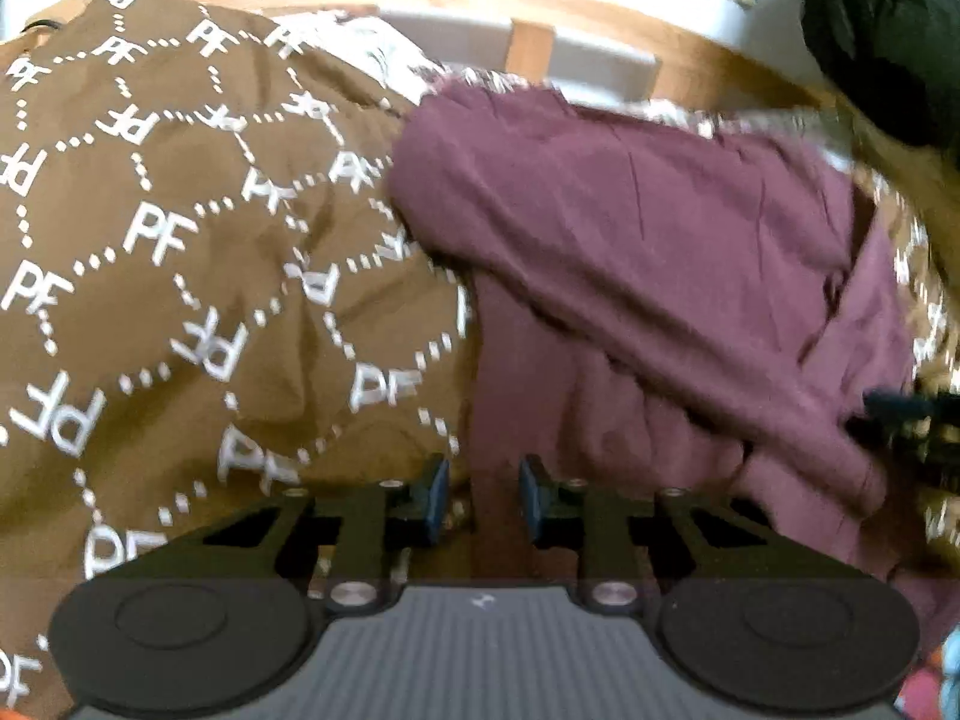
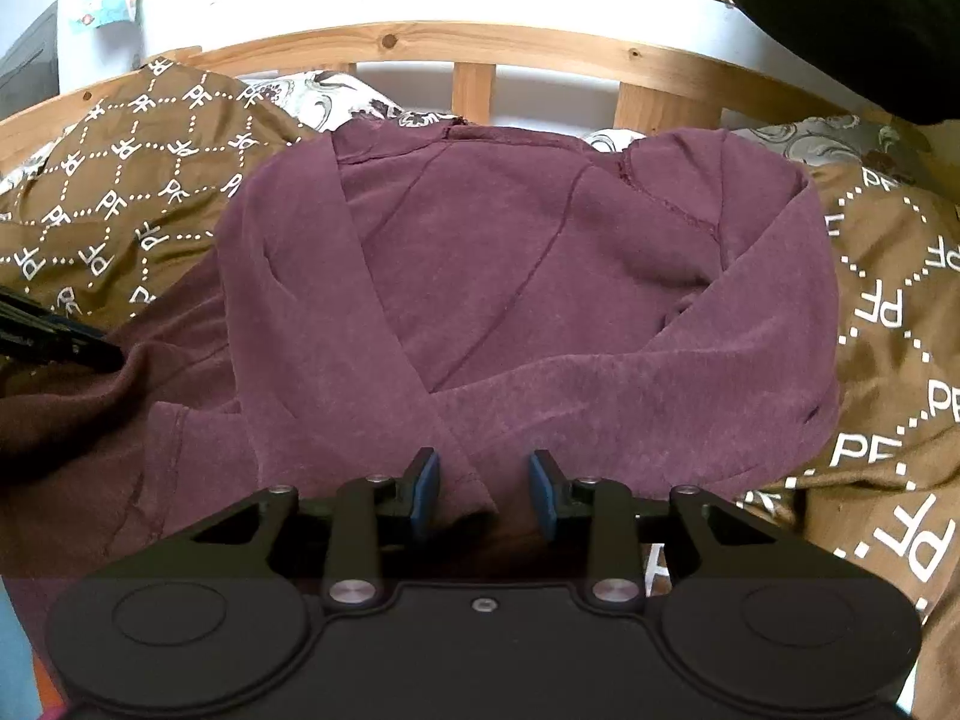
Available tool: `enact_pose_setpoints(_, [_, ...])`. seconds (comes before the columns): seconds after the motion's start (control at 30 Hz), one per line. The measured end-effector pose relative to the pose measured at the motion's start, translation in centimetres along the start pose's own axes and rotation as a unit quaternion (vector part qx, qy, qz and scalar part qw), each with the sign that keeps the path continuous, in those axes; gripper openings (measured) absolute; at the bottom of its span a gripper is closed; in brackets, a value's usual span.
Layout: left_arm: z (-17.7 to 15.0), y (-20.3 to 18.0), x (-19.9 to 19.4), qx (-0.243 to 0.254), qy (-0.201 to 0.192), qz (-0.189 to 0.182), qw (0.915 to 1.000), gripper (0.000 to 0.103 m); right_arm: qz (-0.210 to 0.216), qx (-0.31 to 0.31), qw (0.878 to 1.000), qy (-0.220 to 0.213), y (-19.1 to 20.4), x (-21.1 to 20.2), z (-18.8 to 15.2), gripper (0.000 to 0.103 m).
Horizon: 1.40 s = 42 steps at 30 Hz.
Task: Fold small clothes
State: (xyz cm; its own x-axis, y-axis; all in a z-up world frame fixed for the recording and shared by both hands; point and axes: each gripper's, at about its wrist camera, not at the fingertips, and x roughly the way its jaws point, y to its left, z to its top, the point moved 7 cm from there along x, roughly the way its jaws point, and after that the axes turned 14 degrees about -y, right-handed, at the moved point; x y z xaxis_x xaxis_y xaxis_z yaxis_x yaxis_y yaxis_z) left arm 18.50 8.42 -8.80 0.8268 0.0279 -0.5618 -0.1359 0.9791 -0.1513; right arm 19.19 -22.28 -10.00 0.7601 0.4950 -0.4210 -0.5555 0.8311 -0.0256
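A maroon long-sleeved top [image 2: 510, 276] lies on a brown bedcover printed with white PF letters [image 2: 120, 198]. Both sleeves are folded across its chest. My right gripper [image 2: 485, 495] hovers over the near hem with its jaws apart and maroon cloth between the blue pads. My left gripper [image 1: 483, 498] sits at the top's left edge [image 1: 630, 252], jaws apart, cloth edge between the pads. I cannot tell if either pinches the fabric. The left gripper's black tip shows at the left of the right wrist view [image 2: 54, 330], and the right gripper's tip at the right edge of the left wrist view [image 1: 912, 414].
A wooden slatted bed rail [image 2: 474, 90] runs behind the top, with a white wall beyond. A patterned white pillow [image 2: 336, 96] peeks out at the back. A dark garment [image 2: 840, 12] hangs at the upper right.
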Motion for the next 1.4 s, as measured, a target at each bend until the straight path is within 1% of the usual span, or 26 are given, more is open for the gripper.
enact_pose_setpoints(0.03, [0.8,0.3,0.0,-0.008,-0.012,-0.001,0.9999,0.034,-0.001,0.006,1.000,-0.005,0.0,-0.1,0.1,0.047])
enact_pose_setpoints(0.07, [1.6,0.6,0.2,-0.013,-0.021,-0.003,0.9997,0.037,-0.002,0.011,1.000,-0.010,0.0,-0.2,0.2,0.055])
enact_pose_setpoints(0.1, [2.4,0.8,0.4,-0.017,-0.029,-0.004,0.9994,0.038,-0.002,0.016,1.000,-0.017,0.0,-0.3,0.3,0.060])
enact_pose_setpoints(0.17, [4.3,1.5,1.4,-0.016,-0.049,-0.003,0.9987,0.038,-0.003,0.016,0.999,-0.032,0.1,-0.4,0.4,0.073])
enact_pose_setpoints(0.2, [5.4,1.7,2.1,-0.011,-0.058,0.000,0.9983,0.040,-0.005,0.011,0.999,-0.039,0.1,-0.5,0.5,0.075])
enact_pose_setpoints(0.27, [7.4,2.4,3.9,0.002,-0.071,0.008,0.9975,0.041,-0.016,-0.008,0.999,-0.051,0.2,-0.5,0.4,0.086])
enact_pose_setpoints(0.37, [9.9,3.2,6.5,0.028,-0.083,0.013,0.9961,0.042,-0.028,-0.036,0.997,-0.062,0.2,-0.5,-0.3,0.093])
enact_pose_setpoints(0.4, [10.5,3.4,7.4,0.035,-0.081,0.015,0.9960,0.045,-0.026,-0.040,0.997,-0.061,0.3,-0.4,-0.6,0.094])
enact_pose_setpoints(0.47, [10.9,3.9,9.3,0.028,-0.057,0.013,0.9979,0.048,-0.017,-0.050,0.997,-0.061,0.5,-0.3,-1.0,0.098])
enact_pose_setpoints(0.53, [10.7,4.6,11.0,-0.001,-0.023,0.006,0.9997,0.049,-0.011,-0.055,0.996,-0.062,0.6,-0.3,-1.1,0.099])
enact_pose_setpoints(0.63, [10.3,5.3,12.7,-0.040,0.002,0.008,0.9992,0.049,-0.002,-0.051,0.997,-0.061,0.6,-0.2,-1.4,0.101])
enact_pose_setpoints(0.67, [10.1,5.4,12.9,-0.047,0.006,0.011,0.9988,0.046,-0.001,-0.049,0.997,-0.060,0.5,-0.2,-1.4,0.101])
enact_pose_setpoints(0.7, [10.0,5.5,12.9,-0.053,0.007,0.013,0.9985,0.028,0.001,-0.047,0.997,-0.061,0.5,-0.2,-1.4,0.101])
enact_pose_setpoints(0.73, [10.0,5.3,12.8,-0.058,0.009,0.009,0.9982,0.016,0.002,-0.045,0.997,-0.061,0.5,-0.3,-1.4,0.101])
enact_pose_setpoints(0.77, [10.1,5.1,12.7,-0.063,0.010,0.006,0.9980,0.005,0.002,-0.046,0.997,-0.061,0.5,-0.3,-1.4,0.101])
enact_pose_setpoints(0.8, [10.1,4.9,12.3,-0.062,0.004,0.015,0.9980,0.001,0.002,-0.046,0.997,-0.061,0.5,-0.4,-1.4,0.101])
enact_pose_setpoints(0.9, [10.5,4.5,11.2,-0.036,-0.017,0.052,0.9979,0.001,0.001,-0.049,0.997,-0.062,0.5,-0.5,-1.5,0.101])
enact_pose_setpoints(0.93, [10.5,4.4,11.1,-0.018,-0.017,0.065,0.9976,0.001,0.000,-0.050,0.997,-0.062,0.5,-0.5,-1.4,0.101])
enact_pose_setpoints(1.0, [10.0,4.4,11.7,0.003,-0.004,0.079,0.9969,0.001,-0.003,-0.056,0.997,-0.060,0.5,-0.5,-1.5,0.101])
enact_pose_setpoints(1.07, [9.8,4.7,11.9,-0.007,-0.002,0.083,0.9965,0.002,-0.005,-0.062,0.996,-0.059,0.6,-0.4,-1.7,0.101])
enact_pose_setpoints(1.13, [9.9,4.8,11.7,-0.029,-0.007,0.078,0.9965,0.004,-0.005,-0.061,0.996,-0.059,0.5,-0.4,-1.8,0.101])
enact_pose_setpoints(1.2, [9.8,4.9,11.4,-0.032,0.001,0.085,0.9959,0.017,-0.006,-0.061,0.996,-0.059,0.4,-0.4,-1.8,0.101])
enact_pose_setpoints(1.23, [9.9,5.1,11.2,-0.034,0.003,0.088,0.9956,0.022,-0.007,-0.061,0.996,-0.059,0.4,-0.4,-1.8,0.101])
enact_pose_setpoints(1.3, [9.9,5.6,10.2,-0.048,-0.001,0.093,0.9945,0.045,-0.008,-0.061,0.996,-0.059,0.4,-0.5,-1.8,0.101])
enact_pose_setpoints(1.33, [9.8,5.9,9.6,-0.057,-0.006,0.092,0.9941,0.049,-0.009,-0.062,0.996,-0.060,0.3,-0.5,-1.7,0.101])
enact_pose_setpoints(1.4, [9.6,6.3,8.1,-0.068,-0.018,0.085,0.9938,0.062,-0.013,-0.062,0.996,-0.063,0.2,-0.7,-1.5,0.101])
